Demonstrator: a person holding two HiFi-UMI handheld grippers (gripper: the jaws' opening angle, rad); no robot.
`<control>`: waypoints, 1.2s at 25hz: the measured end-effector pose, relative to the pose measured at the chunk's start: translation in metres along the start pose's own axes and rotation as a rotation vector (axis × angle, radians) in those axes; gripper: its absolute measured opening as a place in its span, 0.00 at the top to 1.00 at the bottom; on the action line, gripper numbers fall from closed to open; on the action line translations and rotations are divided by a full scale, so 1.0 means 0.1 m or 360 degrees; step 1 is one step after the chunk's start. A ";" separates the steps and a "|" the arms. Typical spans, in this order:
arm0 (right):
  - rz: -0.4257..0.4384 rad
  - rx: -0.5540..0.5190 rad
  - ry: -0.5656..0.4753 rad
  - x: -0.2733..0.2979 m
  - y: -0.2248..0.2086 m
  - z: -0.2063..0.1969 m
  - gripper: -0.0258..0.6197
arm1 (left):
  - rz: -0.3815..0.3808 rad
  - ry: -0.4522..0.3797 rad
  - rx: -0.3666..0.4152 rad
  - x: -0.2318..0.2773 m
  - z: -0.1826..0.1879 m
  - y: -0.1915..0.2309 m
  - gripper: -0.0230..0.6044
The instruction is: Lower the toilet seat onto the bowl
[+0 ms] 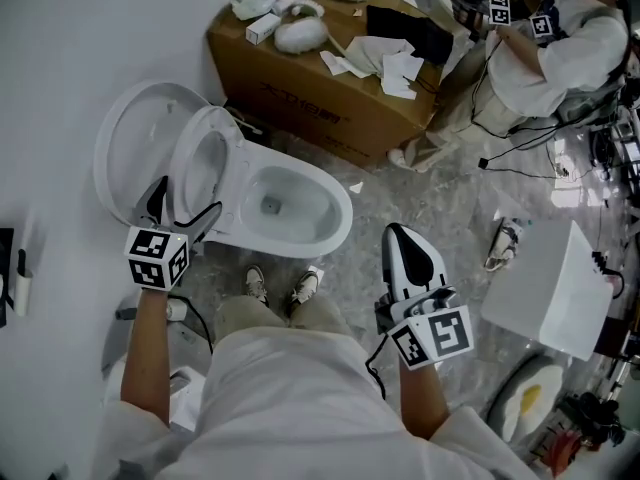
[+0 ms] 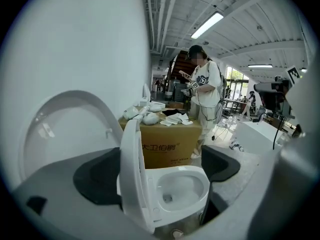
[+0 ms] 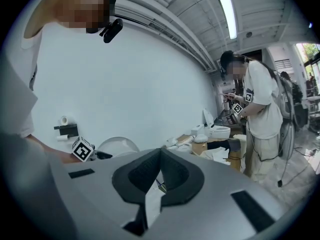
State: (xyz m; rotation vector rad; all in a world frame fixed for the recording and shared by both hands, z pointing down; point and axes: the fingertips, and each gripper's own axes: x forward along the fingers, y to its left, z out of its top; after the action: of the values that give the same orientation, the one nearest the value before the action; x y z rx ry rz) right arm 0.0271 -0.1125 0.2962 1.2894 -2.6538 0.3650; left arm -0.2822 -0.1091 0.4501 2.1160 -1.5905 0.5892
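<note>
A white toilet stands against the wall. Its lid (image 1: 135, 148) leans back, and the seat (image 1: 205, 163) stands nearly upright over the bowl (image 1: 295, 208). My left gripper (image 1: 182, 213) is open at the seat's front edge. In the left gripper view the upright seat (image 2: 131, 174) rises between the wide-spread jaws, nearer the left pad, and I cannot tell if it touches. The bowl (image 2: 182, 189) lies to its right. My right gripper (image 1: 408, 258) hangs to the right of the toilet, off it. Its jaws (image 3: 159, 176) are shut with nothing held.
A cardboard box (image 1: 330, 93) topped with white parts and papers sits behind the bowl. Another person (image 1: 555, 53) stands at the back right among cables. A white panel (image 1: 550, 288) lies on the floor at right. My own feet (image 1: 280, 286) are in front of the bowl.
</note>
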 end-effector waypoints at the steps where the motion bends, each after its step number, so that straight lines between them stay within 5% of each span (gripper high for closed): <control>1: -0.0004 0.0003 -0.0003 -0.03 -0.02 0.00 0.96 | -0.0005 0.0004 0.0017 0.01 0.00 -0.06 0.15; 10: -0.0031 0.0035 -0.0014 -0.27 -0.21 -0.07 0.96 | -0.0017 0.0033 0.0116 0.11 0.00 -0.51 0.25; 13: -0.0045 0.0045 -0.0018 -0.35 -0.29 -0.09 0.96 | -0.0018 0.0064 0.0151 0.17 -0.01 -0.63 0.55; 15: -0.0059 0.0053 -0.0019 -0.41 -0.35 -0.11 0.96 | -0.0007 0.0105 0.0197 0.25 -0.03 -0.72 0.64; 21: -0.0126 0.0077 -0.0021 -0.66 -0.57 -0.19 0.96 | 0.0043 0.0152 0.0229 0.42 -0.09 -0.93 0.76; 30: -0.0199 0.0129 -0.0006 -0.97 -0.83 -0.40 0.96 | -0.0017 0.0162 0.0286 0.61 -0.21 -1.34 0.75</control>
State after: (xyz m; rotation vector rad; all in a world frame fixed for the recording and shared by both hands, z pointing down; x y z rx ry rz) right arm 0.1536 -0.0782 0.3218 1.4730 -2.5695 0.4565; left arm -0.1393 -0.1112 0.4905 2.1820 -1.5194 0.8509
